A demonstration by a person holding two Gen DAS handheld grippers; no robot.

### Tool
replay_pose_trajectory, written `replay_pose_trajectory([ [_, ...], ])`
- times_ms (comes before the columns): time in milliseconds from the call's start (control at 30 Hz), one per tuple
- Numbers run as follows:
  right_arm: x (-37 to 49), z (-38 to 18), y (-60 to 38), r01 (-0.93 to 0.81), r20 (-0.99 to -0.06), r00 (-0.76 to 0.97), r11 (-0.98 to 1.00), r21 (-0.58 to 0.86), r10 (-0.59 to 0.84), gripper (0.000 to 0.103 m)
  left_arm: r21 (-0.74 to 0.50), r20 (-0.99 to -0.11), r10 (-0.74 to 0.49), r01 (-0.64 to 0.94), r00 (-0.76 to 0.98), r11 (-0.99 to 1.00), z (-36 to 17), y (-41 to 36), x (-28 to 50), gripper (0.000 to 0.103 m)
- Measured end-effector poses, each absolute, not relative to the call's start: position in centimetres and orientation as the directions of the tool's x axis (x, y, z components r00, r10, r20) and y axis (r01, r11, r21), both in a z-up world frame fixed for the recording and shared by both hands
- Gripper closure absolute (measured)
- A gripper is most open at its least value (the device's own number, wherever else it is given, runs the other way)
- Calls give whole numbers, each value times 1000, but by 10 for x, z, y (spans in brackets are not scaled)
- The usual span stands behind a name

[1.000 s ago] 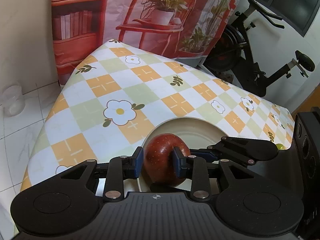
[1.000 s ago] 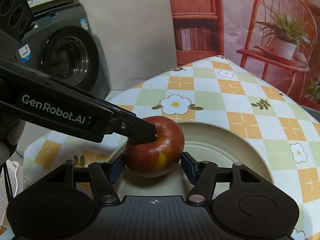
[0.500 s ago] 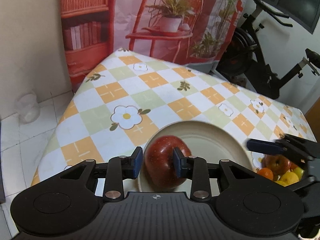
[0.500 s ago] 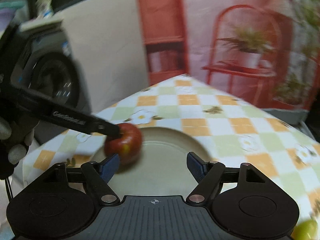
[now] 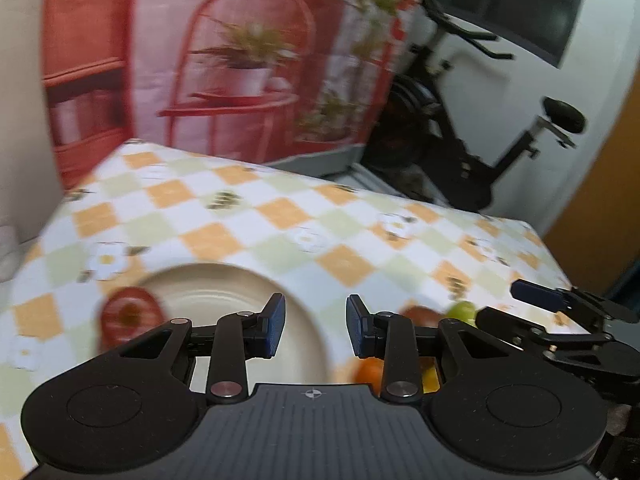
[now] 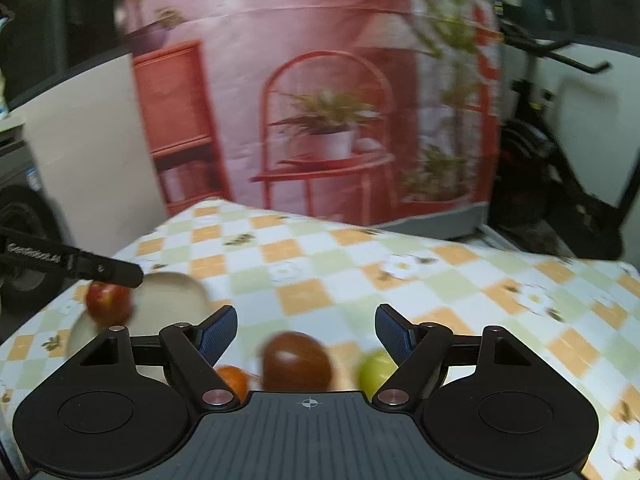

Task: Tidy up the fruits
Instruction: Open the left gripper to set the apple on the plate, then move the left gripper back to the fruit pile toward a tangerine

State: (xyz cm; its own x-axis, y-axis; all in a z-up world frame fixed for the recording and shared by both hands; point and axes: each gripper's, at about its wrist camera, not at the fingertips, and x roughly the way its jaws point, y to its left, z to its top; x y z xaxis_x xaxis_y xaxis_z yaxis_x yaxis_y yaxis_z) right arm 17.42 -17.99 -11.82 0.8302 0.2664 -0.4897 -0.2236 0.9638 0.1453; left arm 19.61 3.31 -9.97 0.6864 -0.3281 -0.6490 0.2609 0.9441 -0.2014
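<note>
A red apple [image 5: 128, 316] rests at the left rim of the cream plate [image 5: 224, 280]. My left gripper [image 5: 316, 330] hovers to the apple's right over the plate, its jaws a little apart with nothing between them. In the right wrist view the same apple [image 6: 108, 304] lies on the plate [image 6: 172, 300], with a left finger [image 6: 80, 266] ending just above it. My right gripper [image 6: 306, 332] is over a fruit pile and its jaws are opening, empty. Below it lie a dark red apple [image 6: 296, 360], a green fruit [image 6: 376, 368] and an orange [image 6: 234, 378].
The checked tablecloth [image 5: 328, 216] covers the table, whose far edge drops off toward a red backdrop and an exercise bike [image 5: 480, 140]. My right gripper [image 5: 506, 306] shows at the right edge of the left wrist view, beside a green fruit [image 5: 462, 310].
Both grippers have left the red apple, which stays on the plate. They swung right, the right one farther, to the fruit pile, and its jaws widened.
</note>
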Motion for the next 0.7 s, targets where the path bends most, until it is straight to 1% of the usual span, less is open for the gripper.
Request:
replay_pose_trajectory([
  [100,161,-124,-207,-164,-480,851,976,141,212,30,-220,-645,-375,307,666,926,-105,9,194,68],
  [333,133,-143,-251,-108,-472,866,984,142,164,30,-251,-635,-469,410,614,877,-121,-38,186,68],
  [700,106,-182,-279,-64,-481,865,983,170,139,31,-238,-661,-502,478,558,846,-134,-69,182,67],
])
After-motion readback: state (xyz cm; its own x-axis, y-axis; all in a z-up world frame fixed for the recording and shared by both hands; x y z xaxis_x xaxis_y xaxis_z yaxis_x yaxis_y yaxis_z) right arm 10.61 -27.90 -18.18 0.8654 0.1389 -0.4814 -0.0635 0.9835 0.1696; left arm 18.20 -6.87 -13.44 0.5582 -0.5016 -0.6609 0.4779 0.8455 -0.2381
